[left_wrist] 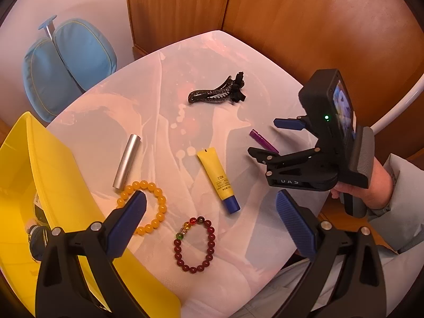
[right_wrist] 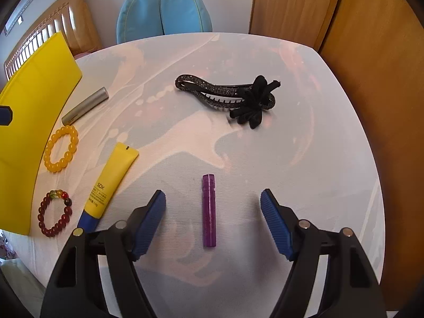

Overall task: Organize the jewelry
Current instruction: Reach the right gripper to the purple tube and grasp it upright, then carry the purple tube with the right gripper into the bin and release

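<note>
Right wrist: "SDX" on yellow tube; both hand-held grippers agape, nothing gripped.

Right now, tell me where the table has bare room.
Bare cloth lies beyond the hair clip toward the far table edge, and right of the purple tube. Crowded: the bracelets, yellow tube and silver tube beside the yellow bin.

A home, likely a bedroom: wooden wardrobe doors stand behind a cloth-covered bench, a blue padded chair sits at it, and a studded wooden headboard stands against the white wall.
</note>
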{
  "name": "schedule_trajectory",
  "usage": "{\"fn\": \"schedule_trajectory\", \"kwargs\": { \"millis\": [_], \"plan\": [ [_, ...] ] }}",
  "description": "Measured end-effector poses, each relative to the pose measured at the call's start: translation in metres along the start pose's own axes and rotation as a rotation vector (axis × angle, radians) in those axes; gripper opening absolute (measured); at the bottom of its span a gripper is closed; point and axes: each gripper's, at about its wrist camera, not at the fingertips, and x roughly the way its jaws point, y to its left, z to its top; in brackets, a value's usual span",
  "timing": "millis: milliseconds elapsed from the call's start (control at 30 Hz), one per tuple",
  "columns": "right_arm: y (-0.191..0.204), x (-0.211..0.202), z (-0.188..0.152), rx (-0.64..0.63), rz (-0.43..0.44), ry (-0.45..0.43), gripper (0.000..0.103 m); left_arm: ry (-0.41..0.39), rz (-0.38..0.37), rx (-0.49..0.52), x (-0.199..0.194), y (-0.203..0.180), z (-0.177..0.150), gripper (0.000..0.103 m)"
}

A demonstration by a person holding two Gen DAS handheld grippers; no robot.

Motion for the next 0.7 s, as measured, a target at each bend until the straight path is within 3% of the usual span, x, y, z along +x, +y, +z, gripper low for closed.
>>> {"fn": "schedule_trajectory", "kwargs": {
  "millis": [33, 167, 200, 233, 300, 333, 533, 700],
  "plan": [
    [0.001, 0.002, -0.001, -0.003, 0.000, 0.004, 0.068, 0.000, -0.001, 0.002, 0.000, 0.000, 0.000, 0.096],
    [0.000, 0.004, -0.007, -0.011, 0.007, -0.010, 0.062, -0.001, -0.001, 0.004, -0.001, -0.001, 0.000, 0.096],
    [0.000, 0.003, -0.008, -0.014, 0.011, -0.011, 0.054, -0.001, -0.001, 0.003, -0.001, -0.001, 0.000, 0.096],
    [0.001, 0.002, -0.008, -0.019, 0.017, -0.014, 0.037, -0.002, -0.001, 0.001, -0.001, 0.000, 0.000, 0.096],
    [0.002, -0.001, -0.009, -0.028, 0.035, -0.008, 0.015, -0.005, -0.002, -0.002, -0.001, 0.000, 0.001, 0.096],
    [0.001, -0.002, -0.009, -0.027, 0.052, 0.001, 0.011, -0.006, -0.003, -0.003, -0.002, 0.000, 0.001, 0.096],
    [-0.003, -0.032, -0.002, -0.006, 0.066, -0.079, 0.011, -0.031, -0.006, -0.001, -0.010, -0.001, 0.004, 0.096],
    [0.010, -0.073, 0.018, -0.046, 0.099, -0.177, 0.011, -0.101, 0.015, -0.021, -0.033, 0.007, 0.005, 0.096]
  ]
}}
